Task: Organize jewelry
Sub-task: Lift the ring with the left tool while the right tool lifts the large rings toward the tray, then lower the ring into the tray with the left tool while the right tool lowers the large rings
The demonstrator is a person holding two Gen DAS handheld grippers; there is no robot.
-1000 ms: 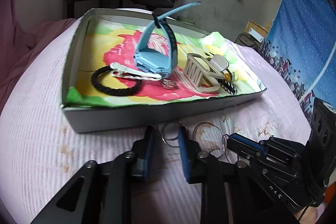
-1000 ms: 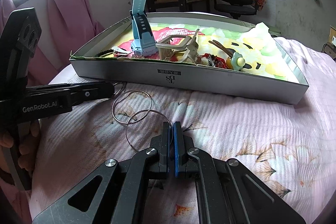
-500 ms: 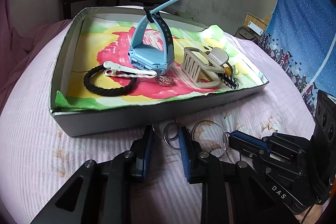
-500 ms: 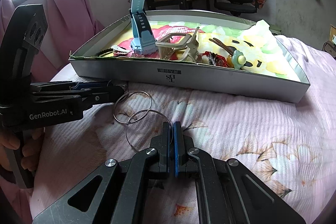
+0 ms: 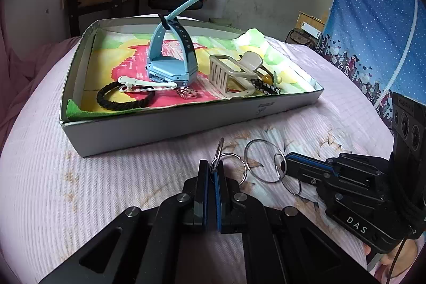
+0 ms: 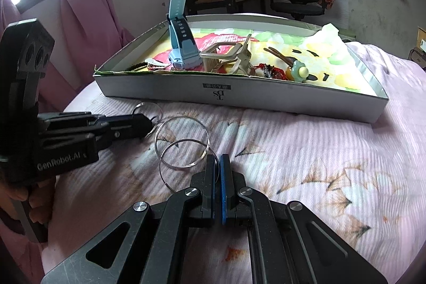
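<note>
Left wrist view: left gripper (image 5: 211, 172) pinches small metal rings (image 5: 218, 151), tray (image 5: 159, 124) ahead; right gripper (image 5: 286, 164) alongside reads "DAS". Right wrist view: right gripper (image 6: 218, 164) clamps large hoop (image 6: 183, 161); left body reads "GenRobot.AI", tray wall "D&S".

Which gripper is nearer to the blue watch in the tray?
Left. The left gripper, shut on a small ring, sits just outside the tray wall in front of the watch. The right gripper, shut on a larger ring, sits farther out on the bedspread.
</note>
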